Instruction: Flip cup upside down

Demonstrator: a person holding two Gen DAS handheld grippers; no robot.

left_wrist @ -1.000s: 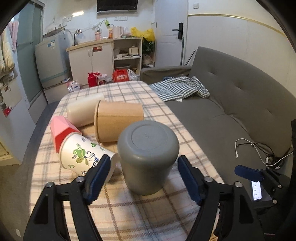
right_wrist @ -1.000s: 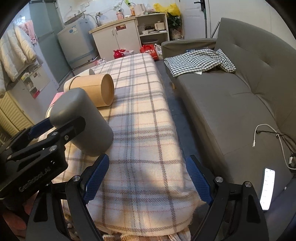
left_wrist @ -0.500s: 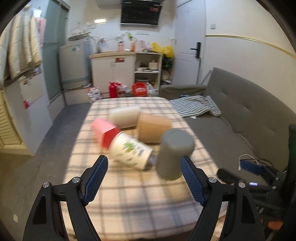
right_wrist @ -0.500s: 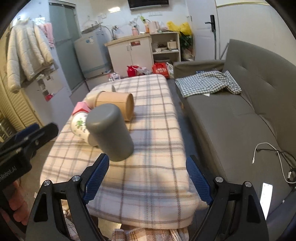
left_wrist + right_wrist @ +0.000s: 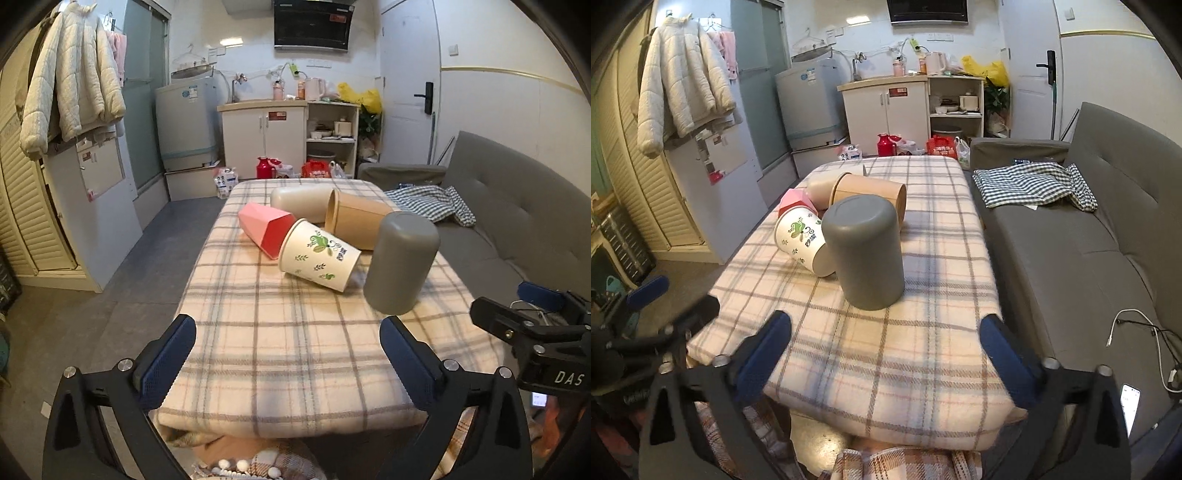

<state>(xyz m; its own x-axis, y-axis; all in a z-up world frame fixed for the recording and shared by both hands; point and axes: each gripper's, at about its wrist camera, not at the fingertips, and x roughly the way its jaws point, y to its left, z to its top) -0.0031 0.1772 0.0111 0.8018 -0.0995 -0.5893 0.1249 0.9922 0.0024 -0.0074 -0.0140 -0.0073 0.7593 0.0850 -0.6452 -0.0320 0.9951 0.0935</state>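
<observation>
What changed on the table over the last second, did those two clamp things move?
Both pulled back. The left gripper, whose open jaws flanked the grey cup a second ago, has drawn well away from it; the right gripper backed off too, also open. The grey cup still stands upside down, and the floral cup, pink cup and brown cup still lie on their sides.

You face white walls [image 5: 491,40] over a grey floor [image 5: 122,295]; a grey sofa [image 5: 1108,236] sits on your right, a white cabinet [image 5: 264,138] stands ahead, and a padded jacket [image 5: 70,88] hangs on your left.
</observation>
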